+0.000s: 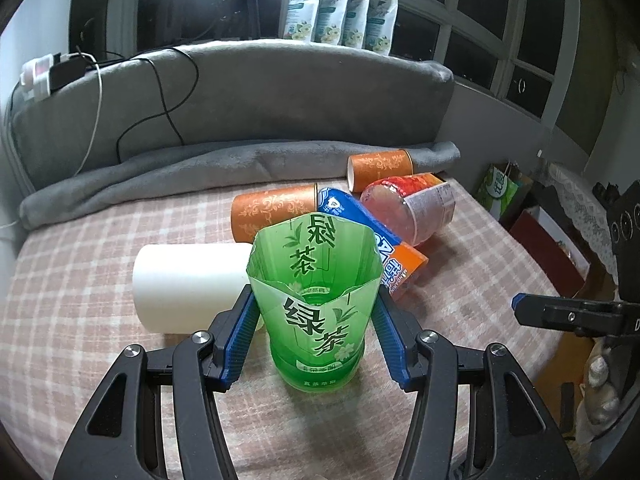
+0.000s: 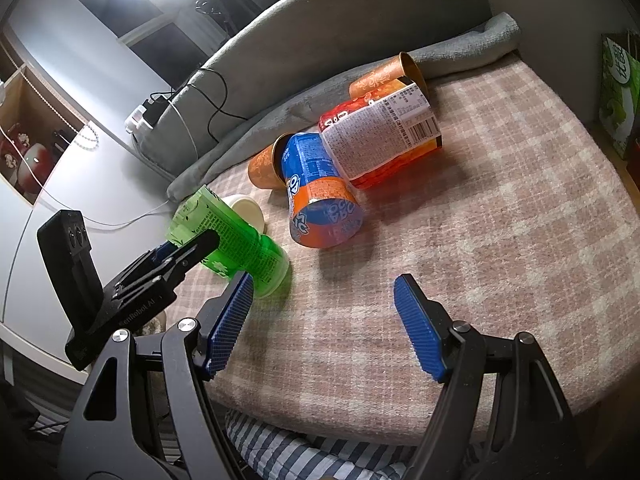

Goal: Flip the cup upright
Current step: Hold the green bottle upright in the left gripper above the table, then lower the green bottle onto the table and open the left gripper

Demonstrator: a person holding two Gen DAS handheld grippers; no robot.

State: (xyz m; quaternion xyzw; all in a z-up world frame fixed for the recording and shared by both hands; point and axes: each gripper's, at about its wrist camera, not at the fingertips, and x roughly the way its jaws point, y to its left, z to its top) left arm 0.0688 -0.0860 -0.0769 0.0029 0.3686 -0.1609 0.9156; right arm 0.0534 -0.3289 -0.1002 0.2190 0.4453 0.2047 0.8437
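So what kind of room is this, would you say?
Most likely a bedroom at home: a bed with a plaid sheet, a grey padded headboard with a folded blanket along it, and dark windows behind.

green cup (image 1: 316, 304): 绿茶 in big dark green letters, twice
blue-orange cup (image 2: 320, 196): "ARC", mirrored
left gripper body (image 2: 132, 300): "SenRobot AI"
green bag (image 1: 500, 190): 优选, I think
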